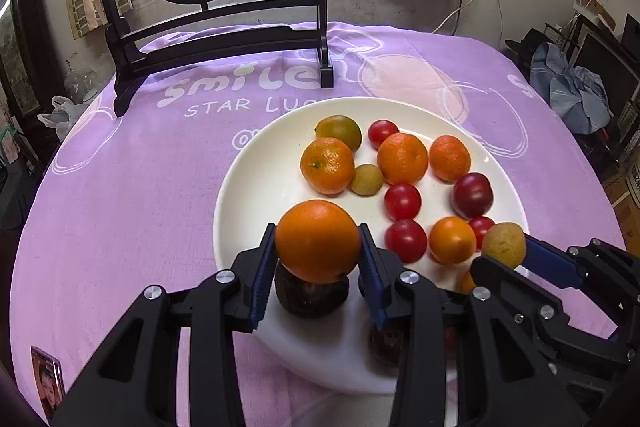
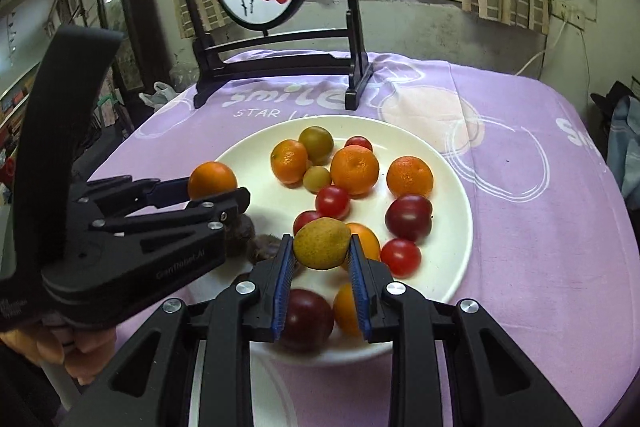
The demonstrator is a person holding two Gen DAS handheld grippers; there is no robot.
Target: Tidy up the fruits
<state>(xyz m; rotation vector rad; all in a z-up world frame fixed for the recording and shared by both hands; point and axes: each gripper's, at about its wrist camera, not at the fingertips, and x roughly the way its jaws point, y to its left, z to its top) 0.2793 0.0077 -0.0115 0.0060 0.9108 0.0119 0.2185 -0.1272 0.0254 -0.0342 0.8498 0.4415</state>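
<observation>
Both grippers hang over the white plate (image 2: 452, 187), the left gripper (image 1: 318, 247) pinching an orange (image 1: 318, 241), the right gripper (image 2: 320, 247) a small yellow pear (image 2: 321, 243); lower each gently into bare spots before releasing.

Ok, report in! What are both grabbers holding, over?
Left gripper shut on round orange. Right gripper shut on small yellow-green pear. Both above white plate of fruit. Nothing blocking.
</observation>
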